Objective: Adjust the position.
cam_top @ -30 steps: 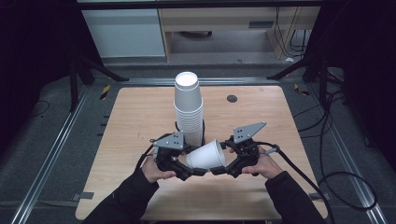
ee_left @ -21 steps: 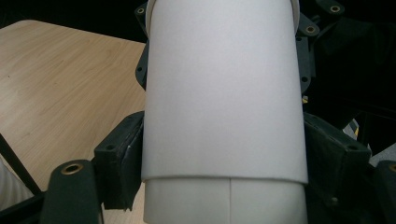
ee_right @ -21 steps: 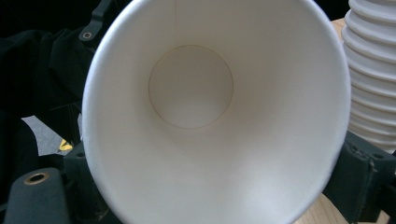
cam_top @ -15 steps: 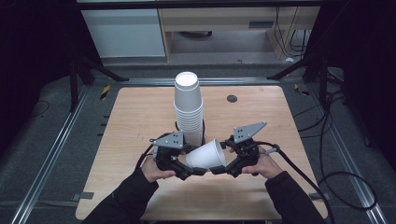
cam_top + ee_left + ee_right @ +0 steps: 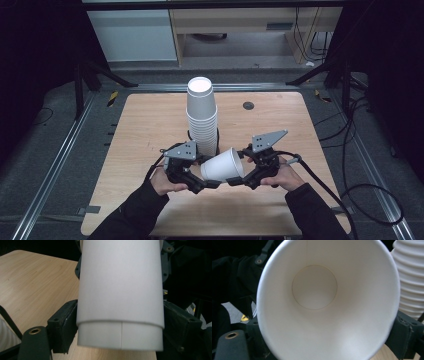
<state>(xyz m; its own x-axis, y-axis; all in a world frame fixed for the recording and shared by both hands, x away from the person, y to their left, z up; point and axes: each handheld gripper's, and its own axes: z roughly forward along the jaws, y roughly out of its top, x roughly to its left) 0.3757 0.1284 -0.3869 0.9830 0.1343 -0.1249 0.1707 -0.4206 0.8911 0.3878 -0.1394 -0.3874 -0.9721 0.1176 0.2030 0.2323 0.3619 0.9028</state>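
High view | paper cup (image 5: pixel 223 164) unmoved since 0.5 s ago | both grippers' jaws clamp it, left gripper (image 5: pixel 209 184), right gripper (image 5: pixel 234 181)

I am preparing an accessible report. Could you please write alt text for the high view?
Two hands hold a white paper cup on its side between the left tool and the right tool, above a wooden table. Just behind it stands a tall stack of cups, upside down.

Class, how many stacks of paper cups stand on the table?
1: the cup stack stands mid-table, behind the single cup held between the left gripper and right gripper.
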